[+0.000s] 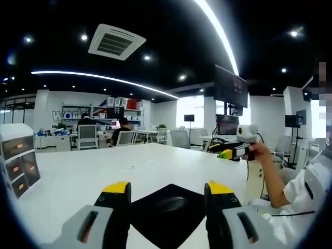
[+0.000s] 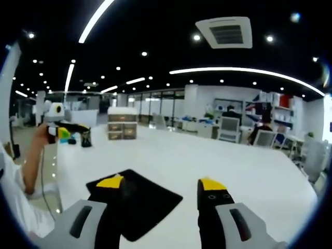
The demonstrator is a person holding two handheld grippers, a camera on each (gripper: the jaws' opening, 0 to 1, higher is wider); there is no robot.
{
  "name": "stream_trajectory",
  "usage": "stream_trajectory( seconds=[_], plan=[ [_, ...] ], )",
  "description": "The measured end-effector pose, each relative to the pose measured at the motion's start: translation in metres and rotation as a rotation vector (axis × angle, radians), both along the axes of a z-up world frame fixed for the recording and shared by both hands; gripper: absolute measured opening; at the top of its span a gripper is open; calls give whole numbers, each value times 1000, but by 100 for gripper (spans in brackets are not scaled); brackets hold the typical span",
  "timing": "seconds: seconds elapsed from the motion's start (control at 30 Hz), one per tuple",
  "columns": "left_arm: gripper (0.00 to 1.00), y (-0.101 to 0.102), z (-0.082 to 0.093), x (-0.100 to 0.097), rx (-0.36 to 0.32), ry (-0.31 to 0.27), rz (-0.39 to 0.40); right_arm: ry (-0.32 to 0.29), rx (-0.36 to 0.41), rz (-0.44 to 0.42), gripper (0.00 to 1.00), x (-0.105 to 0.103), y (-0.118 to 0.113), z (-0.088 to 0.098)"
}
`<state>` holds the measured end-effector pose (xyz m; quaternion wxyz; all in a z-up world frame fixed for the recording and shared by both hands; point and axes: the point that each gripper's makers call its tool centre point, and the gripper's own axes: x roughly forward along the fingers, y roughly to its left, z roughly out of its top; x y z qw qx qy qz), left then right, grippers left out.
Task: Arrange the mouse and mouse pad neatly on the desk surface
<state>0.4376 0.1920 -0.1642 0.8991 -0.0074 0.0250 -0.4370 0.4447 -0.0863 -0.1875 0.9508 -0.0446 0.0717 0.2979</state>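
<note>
Both claws stand open and hold nothing. In the left gripper view the left claw (image 1: 168, 194) frames the black mouse pad (image 1: 168, 215) at the bottom centre, lying corner-on upon the white surface (image 1: 155, 166), with the dark mouse (image 1: 171, 204) resting on it. In the right gripper view the right claw (image 2: 162, 188) hovers, the pad (image 2: 137, 205) at lower left. Black on black, the mouse is easy to misjudge; a claw closing off-target could knock it off or drag the pad further askew.
</note>
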Motion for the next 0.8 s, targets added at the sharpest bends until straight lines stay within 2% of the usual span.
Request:
stream_trajectory(
  seconds=[0.03,0.07,0.13,0.8],
  plan=[
    [57,0,0,0,1,0,-2,4,1,-3,52,0,0,-1],
    [57,0,1,-1,0,-2,-3,2,-40,3,48,0,-1,-4],
    [57,0,2,0,-3,-3,-2,1,-42,-6,46,1,-2,-5],
    [57,-3,-2,0,3,5,-5,-22,-28,2,44,1,0,1]
  ],
)
